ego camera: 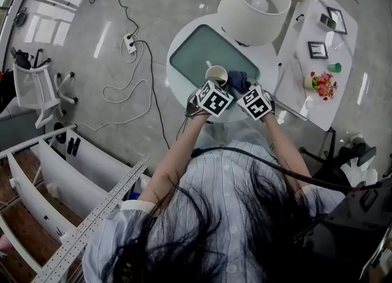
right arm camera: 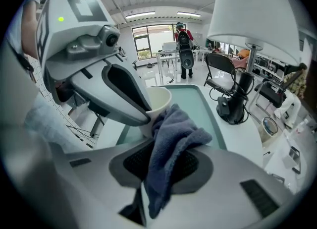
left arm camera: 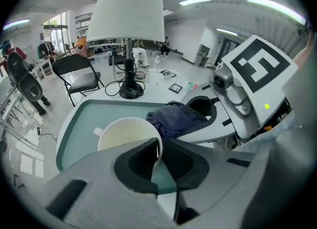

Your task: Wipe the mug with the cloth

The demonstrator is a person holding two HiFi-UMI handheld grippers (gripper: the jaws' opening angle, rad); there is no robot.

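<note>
A cream mug (ego camera: 216,75) stands upright over the near edge of a green tray (ego camera: 196,52). My left gripper (ego camera: 211,87) is shut on the mug's near rim, with one jaw inside the mug (left arm camera: 126,134) and the other outside. My right gripper (ego camera: 245,90) is shut on a dark blue cloth (ego camera: 237,82). In the right gripper view the cloth (right arm camera: 171,143) hangs from the jaws and its top lies against the mug's (right arm camera: 159,99) side. The left gripper (right arm camera: 133,104) shows there beside the mug.
The tray lies on a round white table (ego camera: 177,86), with a large white lamp (ego camera: 254,6) at its far side. A long table with small items (ego camera: 318,73) stands to the right. Cables and a power strip (ego camera: 130,44) lie on the floor at left.
</note>
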